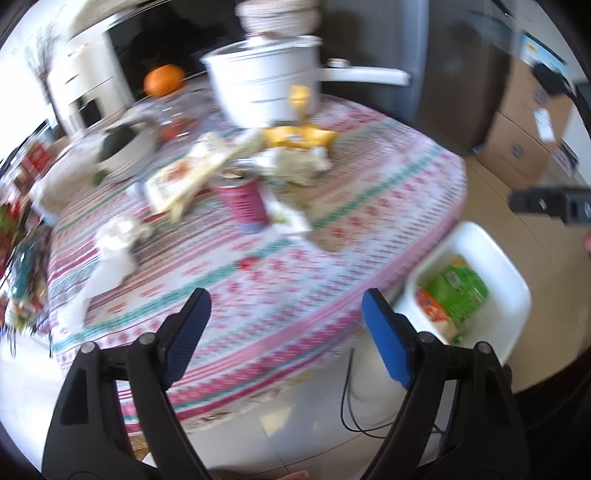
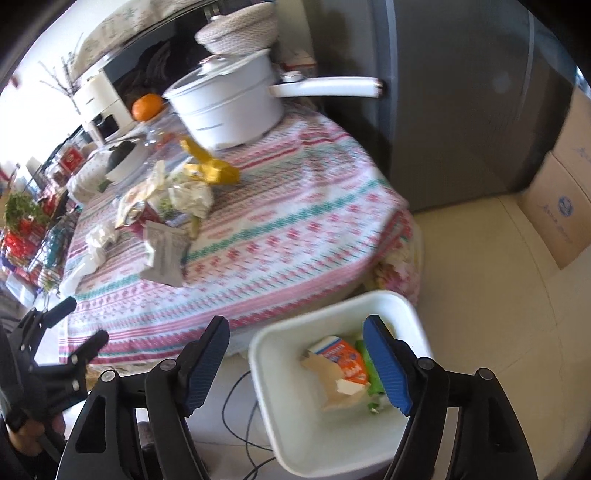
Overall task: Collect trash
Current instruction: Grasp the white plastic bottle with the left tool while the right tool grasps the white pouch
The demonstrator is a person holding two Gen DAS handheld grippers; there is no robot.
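A white bin (image 2: 266, 350) stands on the floor beside the round table (image 2: 295, 206); it holds an orange-and-white carton (image 2: 343, 360) and green packaging (image 1: 458, 291). The bin also shows in the left wrist view (image 1: 513, 284). On the table lie trash items: a pink can (image 1: 245, 201), yellow wrapper (image 2: 212, 168), grey pouch (image 2: 164, 254), crumpled tissues (image 1: 118, 236) and wrappers (image 1: 184, 177). My left gripper (image 1: 286, 317) is open and empty over the table's near edge. My right gripper (image 2: 297, 347) is open and empty above the bin.
A white saucepan (image 2: 229, 107) with a long handle, an orange (image 2: 146, 107), a bowl (image 1: 129, 144) and a woven basket (image 2: 240, 31) sit at the table's far side. Cardboard boxes (image 2: 561, 206) and a dark cabinet (image 2: 461, 110) stand to the right. A black cable (image 2: 240, 417) lies on the floor.
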